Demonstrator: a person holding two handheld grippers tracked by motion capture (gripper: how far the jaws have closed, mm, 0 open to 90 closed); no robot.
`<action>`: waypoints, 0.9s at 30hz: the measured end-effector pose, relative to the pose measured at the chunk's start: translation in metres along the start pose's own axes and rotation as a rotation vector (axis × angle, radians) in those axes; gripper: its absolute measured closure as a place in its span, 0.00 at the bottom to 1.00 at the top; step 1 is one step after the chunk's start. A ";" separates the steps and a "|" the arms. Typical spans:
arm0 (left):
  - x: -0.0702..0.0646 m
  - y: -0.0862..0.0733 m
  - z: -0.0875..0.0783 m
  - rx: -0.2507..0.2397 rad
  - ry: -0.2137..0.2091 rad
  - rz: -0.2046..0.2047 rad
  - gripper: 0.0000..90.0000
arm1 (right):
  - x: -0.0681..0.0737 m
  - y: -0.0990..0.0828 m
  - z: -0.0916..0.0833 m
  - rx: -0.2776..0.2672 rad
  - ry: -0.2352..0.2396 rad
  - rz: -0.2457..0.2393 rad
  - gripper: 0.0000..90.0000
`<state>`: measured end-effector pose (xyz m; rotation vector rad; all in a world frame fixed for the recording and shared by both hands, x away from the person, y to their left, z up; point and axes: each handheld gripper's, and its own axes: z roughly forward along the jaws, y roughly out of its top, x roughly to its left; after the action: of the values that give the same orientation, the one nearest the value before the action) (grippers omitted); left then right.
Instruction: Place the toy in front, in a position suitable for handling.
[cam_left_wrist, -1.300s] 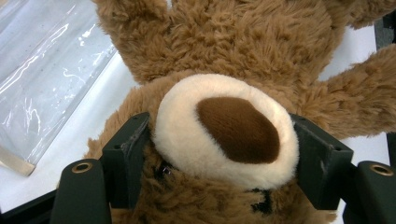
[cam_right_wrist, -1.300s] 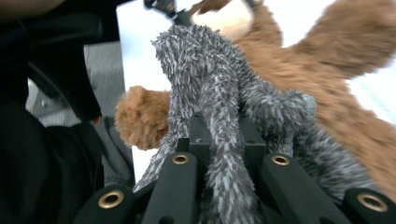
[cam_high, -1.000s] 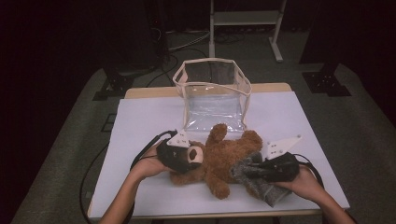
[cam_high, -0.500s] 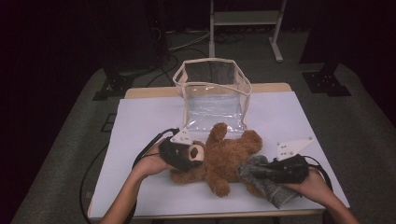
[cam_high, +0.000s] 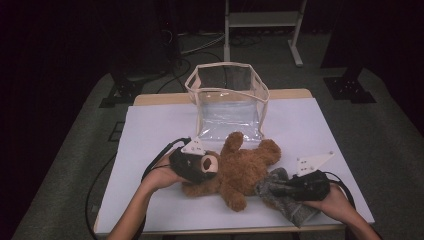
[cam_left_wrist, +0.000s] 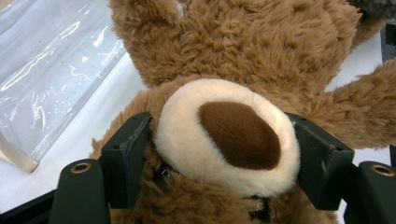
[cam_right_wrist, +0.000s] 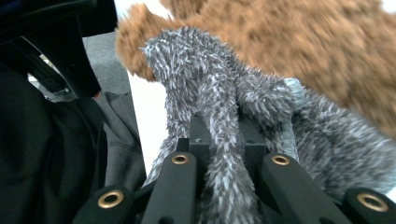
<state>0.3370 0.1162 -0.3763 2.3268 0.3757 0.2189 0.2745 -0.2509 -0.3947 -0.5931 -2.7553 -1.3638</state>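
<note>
Teddy bear, brown plush, lies flat on the white table, near the front edge, head toward the person's left, limbs splayed. Clear plastic bag with beige trim stands open just behind it, one bear paw touching or nearly touching its base. Grey furry toy lies against the bear's lower end, at the person's right. Left gripper clamps the bear's head: in the left gripper view both jaws press into the fur either side of the cream muzzle. Right gripper pinches a thin grey limb of the furry toy, jaws nearly together around it.
</note>
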 end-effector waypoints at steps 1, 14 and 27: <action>-0.001 0.001 0.000 0.005 -0.001 0.006 0.31 | -0.001 -0.005 -0.006 -0.002 -0.015 0.016 0.89; -0.012 -0.002 -0.003 0.023 -0.017 0.096 0.31 | -0.005 0.040 -0.005 -0.045 -0.040 -0.067 0.89; -0.017 -0.004 -0.010 -0.010 -0.036 0.122 0.28 | -0.018 0.040 0.017 -0.040 -0.021 -0.041 0.89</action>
<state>0.3171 0.1197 -0.3736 2.3424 0.2146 0.2374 0.3074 -0.2221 -0.3777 -0.5584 -2.7774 -1.4323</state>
